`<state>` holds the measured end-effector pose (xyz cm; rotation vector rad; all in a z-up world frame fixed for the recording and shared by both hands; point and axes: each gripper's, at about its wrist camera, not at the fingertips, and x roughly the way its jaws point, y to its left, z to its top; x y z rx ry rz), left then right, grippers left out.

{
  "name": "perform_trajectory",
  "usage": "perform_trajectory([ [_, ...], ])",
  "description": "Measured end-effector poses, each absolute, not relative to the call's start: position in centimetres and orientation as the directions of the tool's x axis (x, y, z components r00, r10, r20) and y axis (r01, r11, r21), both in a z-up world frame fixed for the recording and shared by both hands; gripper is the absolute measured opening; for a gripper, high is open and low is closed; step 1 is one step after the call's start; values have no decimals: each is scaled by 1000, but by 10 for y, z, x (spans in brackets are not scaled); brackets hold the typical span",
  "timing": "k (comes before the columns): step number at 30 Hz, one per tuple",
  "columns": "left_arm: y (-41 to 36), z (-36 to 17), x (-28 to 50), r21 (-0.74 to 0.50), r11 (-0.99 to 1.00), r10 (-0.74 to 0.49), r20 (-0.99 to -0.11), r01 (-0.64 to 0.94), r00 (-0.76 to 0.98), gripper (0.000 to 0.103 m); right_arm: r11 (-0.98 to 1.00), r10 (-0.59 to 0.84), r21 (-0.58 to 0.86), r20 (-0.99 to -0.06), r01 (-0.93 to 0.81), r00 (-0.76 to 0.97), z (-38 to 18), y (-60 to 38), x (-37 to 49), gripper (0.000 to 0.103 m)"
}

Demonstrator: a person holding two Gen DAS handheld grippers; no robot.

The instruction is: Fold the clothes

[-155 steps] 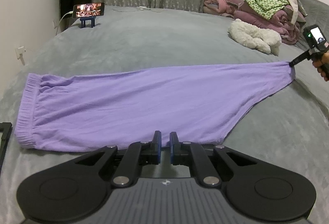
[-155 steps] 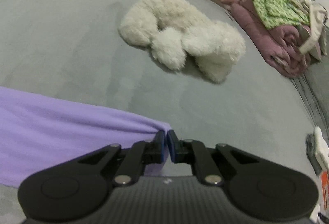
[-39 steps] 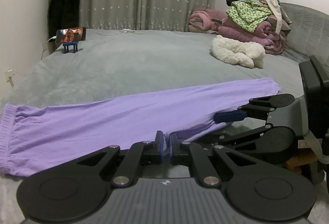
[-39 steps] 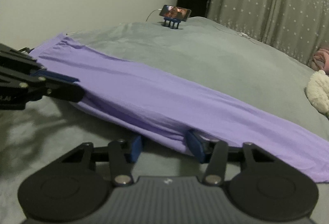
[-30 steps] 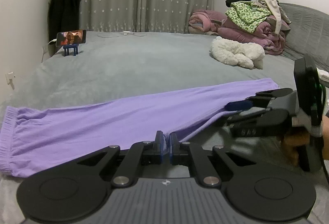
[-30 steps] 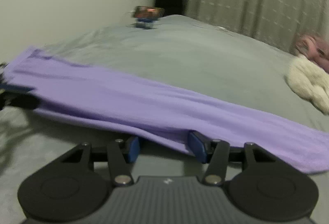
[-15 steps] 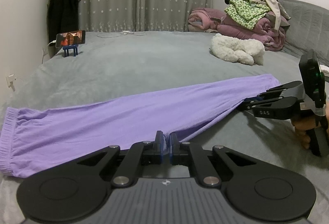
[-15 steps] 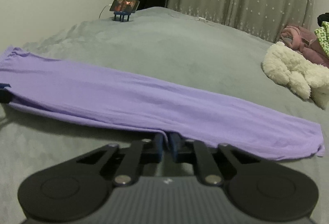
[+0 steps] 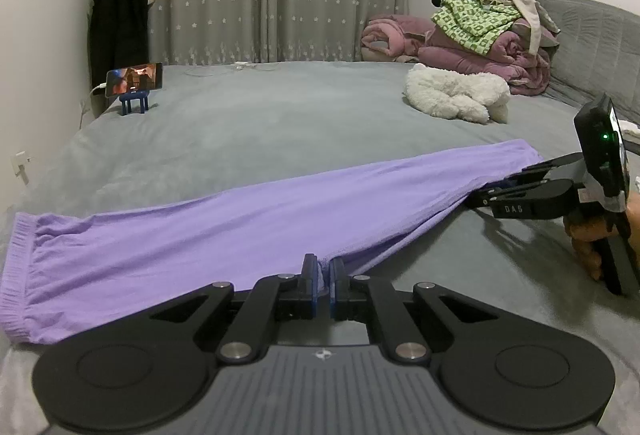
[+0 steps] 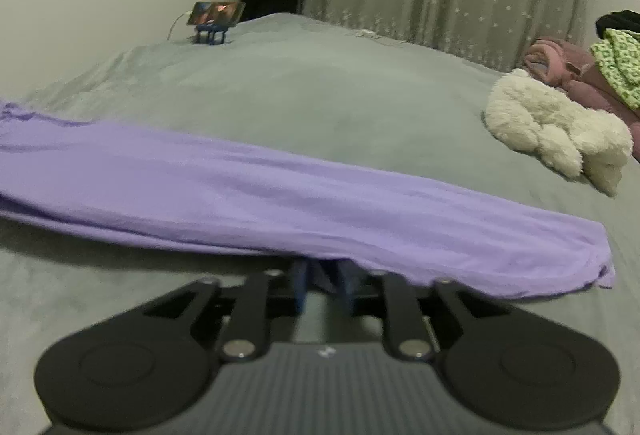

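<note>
The purple trousers (image 9: 248, 211) lie stretched in a long band across the middle of the left wrist frame, on the grey bed (image 9: 280, 123), with the elastic waistband at the lower left edge and the leg ends at the right; the two legs appear already laid one on the other, so a lengthwise fold looks done, while the crosswise folds that would shorten the band are, as far as I can judge, not yet made; the cloth is mostly flat, with its near edge lifted a little off the bed.

The left gripper (image 9: 320, 283), at the lower centre of its own frame, is clenched on the near edge of the trousers, a pinch of purple cloth showing between its pads; the right gripper (image 10: 322, 287) sits under the leg end at the lower centre of the right wrist frame, its jaws opening, with a fold of cloth between them that the pads do not seem to press; the picture there is blurred.

Farther out, a white plush toy (image 9: 456, 95) lies at the right of the bed, well apart from the trousers; behind it, in the upper right, a pile of unfolded clothes and blankets (image 9: 488, 31) suggests more work left; a phone on a blue stand (image 9: 134, 85) stands at the far left.
</note>
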<state>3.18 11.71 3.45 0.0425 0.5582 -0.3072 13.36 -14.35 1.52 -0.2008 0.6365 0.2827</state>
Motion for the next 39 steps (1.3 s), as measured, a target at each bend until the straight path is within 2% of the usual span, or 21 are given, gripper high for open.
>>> perform_trajectory([
  [2,115,35,31,-41,953,-275,-528,299,804,5,947,207,-71,-610,-313,765,15,-149,137,24],
  [5,115,35,31,-38,953,-274,-530,300,803,5,950,191,-80,-620,-303,761,16,-152,136,8],
  [6,115,34,31,-36,953,-273,-530,300,803,5,950,180,-90,-626,-300,759,17,-152,135,7],
  [29,114,33,33,-4,946,-266,-575,323,773,5,957,79,-144,-709,-253,701,32,-161,116,4],
  [32,114,30,32,-10,944,-273,-587,330,762,5,975,77,-97,-698,-200,712,31,-171,117,4],
  [34,113,28,33,-3,940,-274,-604,342,749,5,987,52,-75,-691,-143,721,31,-180,119,8],
  [39,113,26,33,-4,934,-281,-628,358,725,7,999,-4,27,-675,30,737,30,-207,124,25],
])
